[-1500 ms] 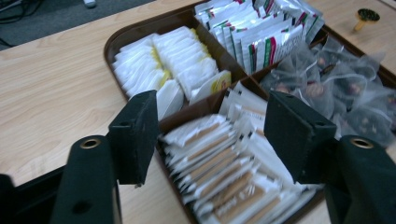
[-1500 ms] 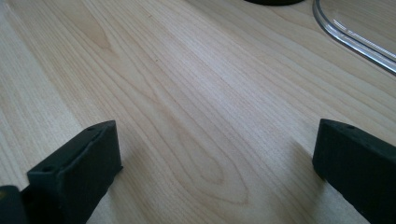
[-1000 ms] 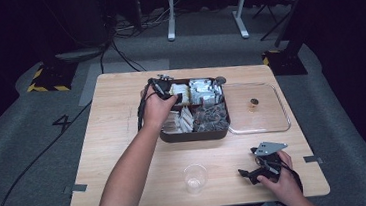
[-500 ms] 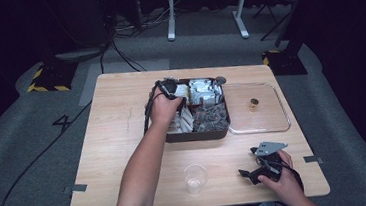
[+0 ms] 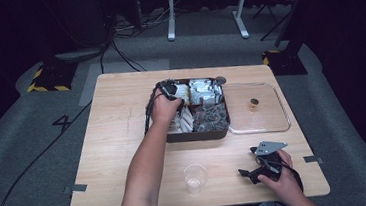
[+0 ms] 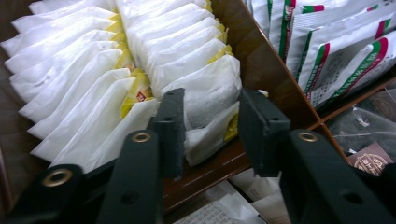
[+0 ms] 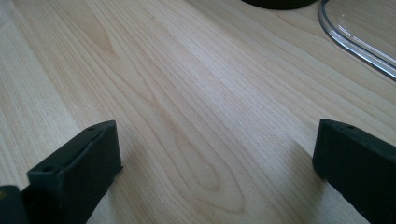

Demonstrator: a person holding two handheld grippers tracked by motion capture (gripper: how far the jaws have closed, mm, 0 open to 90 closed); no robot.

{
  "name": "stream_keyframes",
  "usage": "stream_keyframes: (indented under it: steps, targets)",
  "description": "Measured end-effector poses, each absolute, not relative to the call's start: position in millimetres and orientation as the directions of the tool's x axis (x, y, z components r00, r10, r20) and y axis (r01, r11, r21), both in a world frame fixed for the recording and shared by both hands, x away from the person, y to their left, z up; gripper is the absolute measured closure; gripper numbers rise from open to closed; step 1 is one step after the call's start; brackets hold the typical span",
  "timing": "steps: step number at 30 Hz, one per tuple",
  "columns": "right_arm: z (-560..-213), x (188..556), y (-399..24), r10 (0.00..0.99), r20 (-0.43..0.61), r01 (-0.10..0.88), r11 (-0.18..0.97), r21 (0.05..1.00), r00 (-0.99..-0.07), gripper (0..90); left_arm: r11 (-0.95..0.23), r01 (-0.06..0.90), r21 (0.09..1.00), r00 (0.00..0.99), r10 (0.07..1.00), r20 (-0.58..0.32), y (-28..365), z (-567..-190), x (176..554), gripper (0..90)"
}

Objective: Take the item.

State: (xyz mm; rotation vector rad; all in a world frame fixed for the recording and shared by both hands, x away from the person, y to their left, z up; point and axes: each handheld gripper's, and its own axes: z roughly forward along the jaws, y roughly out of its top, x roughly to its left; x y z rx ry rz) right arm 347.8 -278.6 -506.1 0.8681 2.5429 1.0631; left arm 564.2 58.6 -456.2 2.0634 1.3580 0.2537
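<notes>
Between the left gripper's jaws sits a white tea bag, front of its row in the brown box; jaws have just been closing, not yet clearly pinching. Right gripper, jaws spread, rests idle on the tabletop, likely waiting near the plastic cup.

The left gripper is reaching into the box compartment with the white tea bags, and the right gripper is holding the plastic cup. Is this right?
Not quite. The right gripper holds nothing: the right gripper view shows its fingers wide apart over bare table, and the high view shows the plastic cup standing apart from it. The left gripper does reach among the white tea bags.
</notes>
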Motion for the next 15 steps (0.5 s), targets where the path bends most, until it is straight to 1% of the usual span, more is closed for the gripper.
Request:
stream_keyframes:
  steps: [1, 2, 3, 4, 5, 7, 10, 15]
  targets:
    - [-506.2, 348.1, -278.5, 0.612, -0.003, 0.427, 0.556, 0.713, -0.791, 1.1, -0.267, 0.748, 0.607, 0.458, 0.870, -0.181, 57.7, -456.1, 564.7, 68.8]
    - [-506.2, 348.1, -278.5, 0.612, -0.003, 0.427, 0.556, 0.713, -0.791, 1.1, -0.267, 0.748, 0.607, 0.458, 0.870, -0.181, 57.7, -456.1, 564.7, 70.7]
    - [-506.2, 348.2, -278.4, 0.613, -0.002, 0.428, 0.555, 0.713, -0.790, 1.1, -0.279, 0.744, 0.607, 0.471, 0.863, -0.181, 57.4, -456.3, 565.3, 70.7]
    - [-506.2, 348.3, -278.3, 0.613, -0.002, 0.429, 0.555, 0.713, -0.790, 1.1, -0.293, 0.738, 0.608, 0.486, 0.856, -0.178, 56.6, -456.5, 565.8, 73.4]
    - [-506.2, 348.5, -278.4, 0.613, -0.005, 0.427, 0.555, 0.714, -0.790, 1.1, -0.316, 0.731, 0.605, 0.502, 0.850, -0.162, 55.3, -456.2, 566.0, 81.2]
    - [-506.2, 348.5, -278.4, 0.613, -0.004, 0.427, 0.555, 0.714, -0.790, 1.1, -0.325, 0.729, 0.603, 0.508, 0.847, -0.158, 54.6, -456.1, 565.9, 87.6]
    - [-506.2, 348.6, -278.3, 0.613, -0.004, 0.427, 0.555, 0.714, -0.790, 1.1, -0.349, 0.717, 0.604, 0.528, 0.837, -0.143, 52.7, -455.4, 565.7, 89.9]
    - [-506.2, 348.6, -278.4, 0.613, -0.005, 0.427, 0.556, 0.713, -0.790, 1.1, -0.363, 0.694, 0.622, 0.545, 0.830, -0.123, 53.5, -448.8, 565.2, 90.0]
